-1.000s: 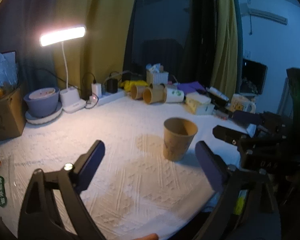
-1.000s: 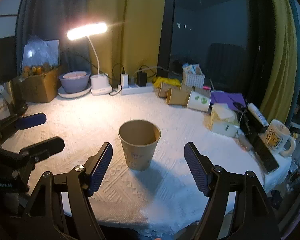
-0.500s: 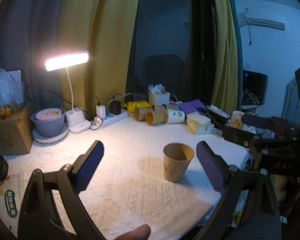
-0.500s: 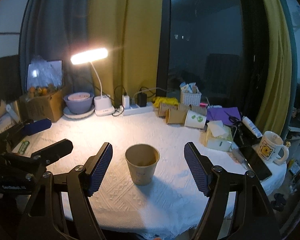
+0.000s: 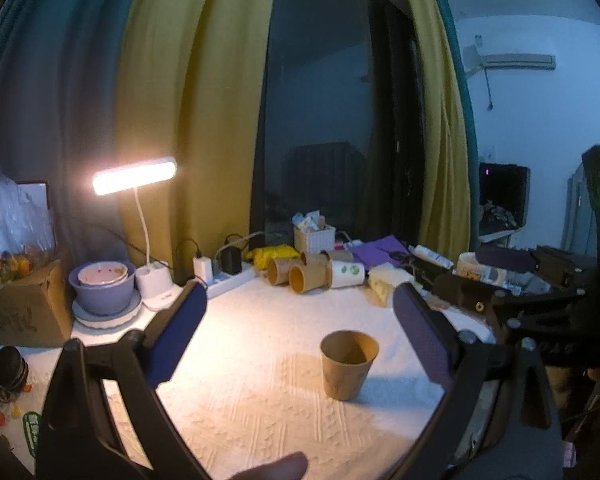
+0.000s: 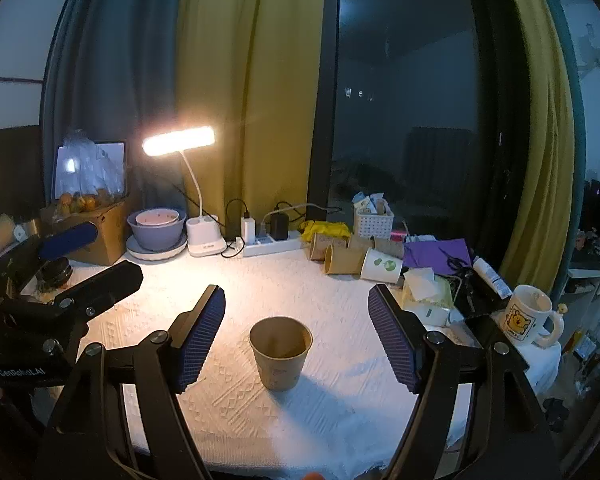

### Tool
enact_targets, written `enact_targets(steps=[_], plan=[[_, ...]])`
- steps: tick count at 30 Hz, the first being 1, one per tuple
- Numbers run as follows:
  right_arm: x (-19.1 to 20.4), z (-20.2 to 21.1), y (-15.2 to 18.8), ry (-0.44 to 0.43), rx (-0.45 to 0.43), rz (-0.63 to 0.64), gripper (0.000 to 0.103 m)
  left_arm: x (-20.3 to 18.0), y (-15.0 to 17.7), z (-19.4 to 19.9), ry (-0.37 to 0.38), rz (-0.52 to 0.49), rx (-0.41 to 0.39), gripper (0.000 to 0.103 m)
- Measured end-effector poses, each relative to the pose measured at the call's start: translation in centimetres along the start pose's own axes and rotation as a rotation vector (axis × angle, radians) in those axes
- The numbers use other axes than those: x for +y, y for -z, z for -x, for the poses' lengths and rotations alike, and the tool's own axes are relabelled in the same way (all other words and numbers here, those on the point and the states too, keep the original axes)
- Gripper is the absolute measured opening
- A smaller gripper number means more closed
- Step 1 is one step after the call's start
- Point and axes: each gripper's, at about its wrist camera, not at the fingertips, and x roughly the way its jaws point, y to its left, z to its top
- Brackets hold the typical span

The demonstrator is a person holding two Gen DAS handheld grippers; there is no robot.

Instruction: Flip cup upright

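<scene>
Both grippers hang above the table with jaws spread wide and nothing between the pads. The left gripper (image 5: 300, 338) frames bare cloth, and the brown paper cup (image 5: 349, 365) sits toward its right finger, untouched. The right gripper (image 6: 296, 338) has its ribbed blue pads (image 6: 202, 338) either side of the cup (image 6: 280, 352), well apart from its walls.

The cup stands upright, mouth up, near the front middle of the table, on a white tablecloth (image 6: 260, 280) with an embossed diamond pattern. It is a plain tapered kraft paper cup with a rolled rim and a faint print on its side; it throws a long shadow to the right.

At the back of the table lie several more paper cups on their sides (image 6: 344, 258), one of them white with green marks (image 6: 381, 266). Behind them are a white woven basket (image 6: 373, 222), a power strip with plugged chargers (image 6: 272, 242) and a lit desk lamp (image 6: 178, 146) on a bent white neck. A lavender bowl on a plate (image 6: 156, 230) stands beside a cardboard box (image 6: 100, 232). On the right edge are a tissue pack (image 6: 426, 292), a purple sheet (image 6: 440, 254) and a cartoon-printed ceramic mug (image 6: 530, 316). Yellow and dark curtains hang by a dark window. Nothing stands between either gripper and the cup.
</scene>
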Motion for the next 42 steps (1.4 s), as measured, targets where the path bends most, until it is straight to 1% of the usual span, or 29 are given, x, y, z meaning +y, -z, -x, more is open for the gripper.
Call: enact_targets(steps=[4, 9, 22, 42], plan=[[-0.16, 0.47, -0.44, 0.005, -0.017, 0.0, 0.077, -0.11, -0.36, 0.28, 0.006, 0.005, -0.02, 0.095], [-0.3, 0.73, -0.7, 0.012, -0.028, -0.002, 0.077, -0.1, -0.42, 0.3, 0.007, 0.01, -0.024, 0.095], [-0.23, 0.41, -0.48, 0.009, -0.014, -0.002, 0.077, 0.36, -0.19, 0.17, 0.001, 0.027, -0.018, 0.095], [-0.33, 0.14, 0.12, 0.01, 0.002, -0.005, 0.077, 0.51, 0.52, -0.16, 0.013, 0.043, 0.004, 0.095]])
